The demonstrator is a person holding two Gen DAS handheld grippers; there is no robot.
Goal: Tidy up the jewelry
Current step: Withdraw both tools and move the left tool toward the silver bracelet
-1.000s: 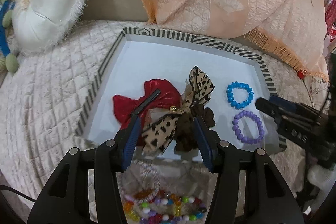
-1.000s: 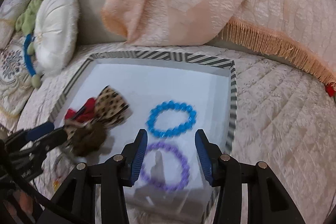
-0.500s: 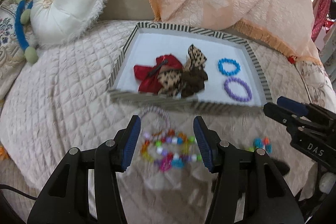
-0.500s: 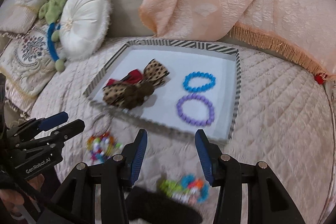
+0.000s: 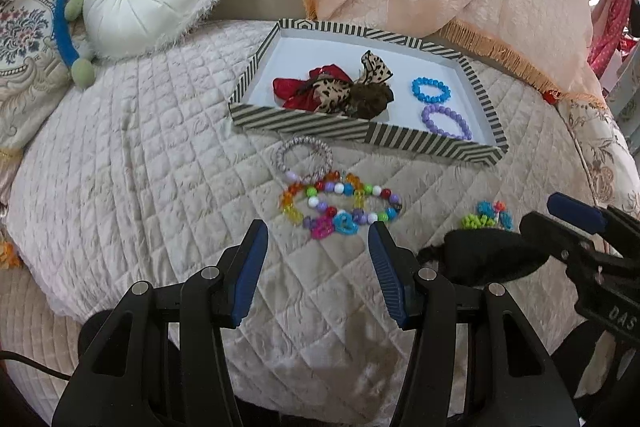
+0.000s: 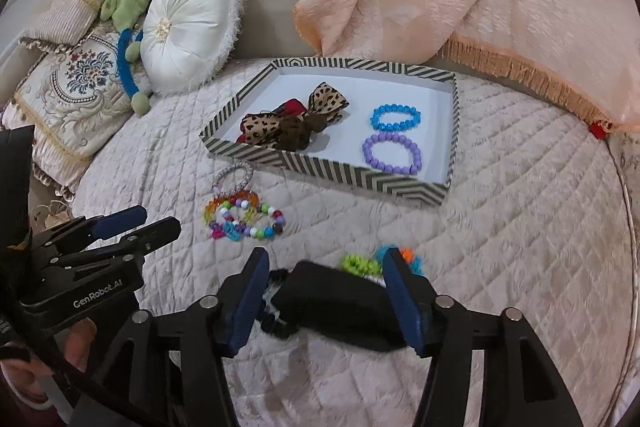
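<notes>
Striped tray (image 6: pixel 454 131) holds two bead bracelets, blue (image 6: pixel 396 117) and purple (image 6: pixel 392 152), plus a heap of bows (image 6: pixel 294 125). Before tray: one multicolor necklace (image 5: pixel 340 207), one black pouch (image 6: pixel 336 303). Left gripper (image 5: pixel 316 267) and right gripper (image 6: pixel 326 303) both gape wide, holding nothing.

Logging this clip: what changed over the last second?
Both hand-held grippers pulled back from the striped tray toward the loose pieces on the bedspread; left faces the multicolored bead bracelet, right straddles a black item. Both open, empty. Tray contents unchanged.
</notes>
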